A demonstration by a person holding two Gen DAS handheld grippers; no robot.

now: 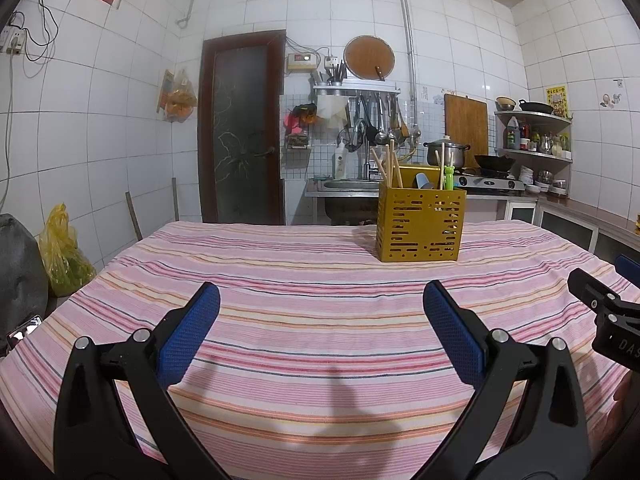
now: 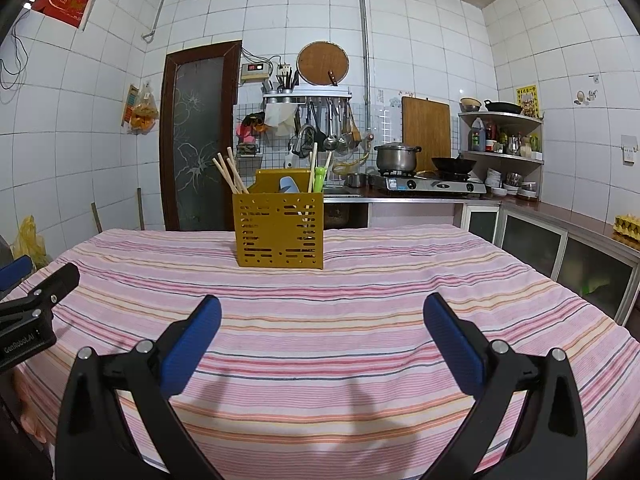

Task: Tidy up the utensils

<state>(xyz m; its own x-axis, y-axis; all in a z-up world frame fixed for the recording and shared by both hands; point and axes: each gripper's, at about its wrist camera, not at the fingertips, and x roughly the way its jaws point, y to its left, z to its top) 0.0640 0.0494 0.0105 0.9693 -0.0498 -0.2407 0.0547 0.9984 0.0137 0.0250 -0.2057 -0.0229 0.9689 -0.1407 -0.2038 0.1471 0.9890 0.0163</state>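
Note:
A mustard-yellow perforated utensil holder (image 1: 420,226) (image 2: 280,232) stands upright toward the far side of the striped table. Wooden chopsticks (image 1: 386,164) (image 2: 230,176), a pale blue utensil (image 1: 424,181) (image 2: 288,185) and a green-handled piece (image 1: 448,176) (image 2: 319,178) stick out of it. My left gripper (image 1: 320,300) hovers open over the near part of the table, with nothing between its blue pads. My right gripper (image 2: 322,312) is open too and holds nothing. Each gripper shows at the edge of the other's view. No loose utensils lie on the cloth.
The pink striped tablecloth (image 1: 304,280) (image 2: 360,280) covers the table. Behind it are a sink counter (image 1: 344,186), a gas stove with a pot (image 2: 398,158) and a wok (image 2: 454,165), corner shelves (image 2: 504,156) and a dark door (image 1: 242,128). Yellow bags (image 1: 62,252) sit left of the table.

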